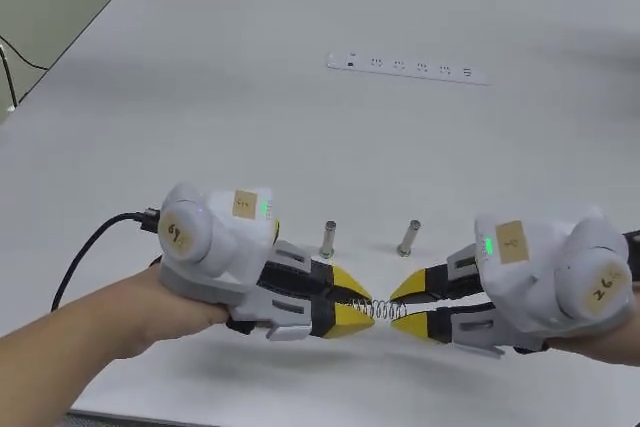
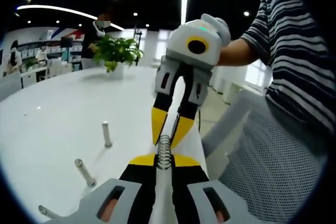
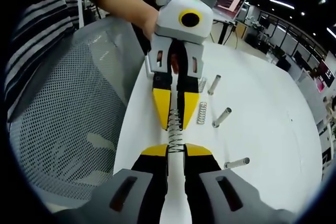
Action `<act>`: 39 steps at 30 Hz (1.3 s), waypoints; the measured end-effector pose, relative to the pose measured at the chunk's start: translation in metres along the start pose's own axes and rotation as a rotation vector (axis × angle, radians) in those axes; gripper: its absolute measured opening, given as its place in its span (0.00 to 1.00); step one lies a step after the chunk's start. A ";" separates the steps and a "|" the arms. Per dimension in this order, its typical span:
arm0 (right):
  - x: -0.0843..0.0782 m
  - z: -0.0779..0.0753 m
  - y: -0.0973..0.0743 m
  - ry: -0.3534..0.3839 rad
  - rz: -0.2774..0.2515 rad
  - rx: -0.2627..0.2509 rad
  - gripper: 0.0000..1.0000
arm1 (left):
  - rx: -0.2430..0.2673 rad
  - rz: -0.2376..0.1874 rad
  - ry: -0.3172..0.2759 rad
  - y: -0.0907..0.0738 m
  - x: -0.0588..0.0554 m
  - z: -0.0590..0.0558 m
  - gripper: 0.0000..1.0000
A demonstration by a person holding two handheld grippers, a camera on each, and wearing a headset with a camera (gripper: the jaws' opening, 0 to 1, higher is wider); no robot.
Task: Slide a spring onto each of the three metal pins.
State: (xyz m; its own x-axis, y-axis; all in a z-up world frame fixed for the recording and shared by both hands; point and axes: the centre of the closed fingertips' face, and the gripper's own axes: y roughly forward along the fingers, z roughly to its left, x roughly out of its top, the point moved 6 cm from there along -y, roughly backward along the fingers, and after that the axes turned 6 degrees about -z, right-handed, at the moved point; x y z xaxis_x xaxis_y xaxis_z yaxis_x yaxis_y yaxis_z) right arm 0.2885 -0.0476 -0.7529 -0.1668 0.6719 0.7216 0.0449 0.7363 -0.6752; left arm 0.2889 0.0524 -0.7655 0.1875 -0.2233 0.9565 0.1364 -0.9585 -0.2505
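Both ends of the spring [image 1: 384, 309] vanish between the yellow jaw tips of the left claw [image 1: 368, 308] and the right claw [image 1: 398, 312], so how far each reaches along it cannot be told, nor whether anything runs inside the coils. In the left gripper view the nearest pin [image 2: 46, 212] is partly lost at the lower left. The right claw's housing runs off the head view's right edge. Markings on the power strip [image 1: 408, 68] are too small to read.

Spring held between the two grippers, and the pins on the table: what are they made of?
The spring looks like thin bare steel wire: grey, shiny coils. The pins seem to be metal, probably steel or aluminium: smooth silvery cylinders with a dull sheen.
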 end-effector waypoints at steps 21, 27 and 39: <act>0.028 -0.008 -0.004 -0.010 -0.075 -0.021 0.07 | 0.038 0.075 0.059 0.000 -0.008 0.007 0.02; 0.037 -0.008 -0.001 0.002 -0.101 -0.017 0.07 | 0.045 0.077 0.053 0.002 -0.009 0.012 0.02; 0.055 -0.008 0.002 -0.032 -0.150 -0.034 0.07 | 0.046 0.053 0.069 0.004 -0.001 0.011 0.02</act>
State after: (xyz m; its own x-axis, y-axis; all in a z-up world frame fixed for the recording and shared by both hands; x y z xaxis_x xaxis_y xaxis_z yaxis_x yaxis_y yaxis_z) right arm 0.2875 -0.0086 -0.7139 -0.2058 0.5520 0.8080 0.0505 0.8306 -0.5546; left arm 0.3000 0.0505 -0.7692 0.1283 -0.2869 0.9493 0.1731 -0.9361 -0.3063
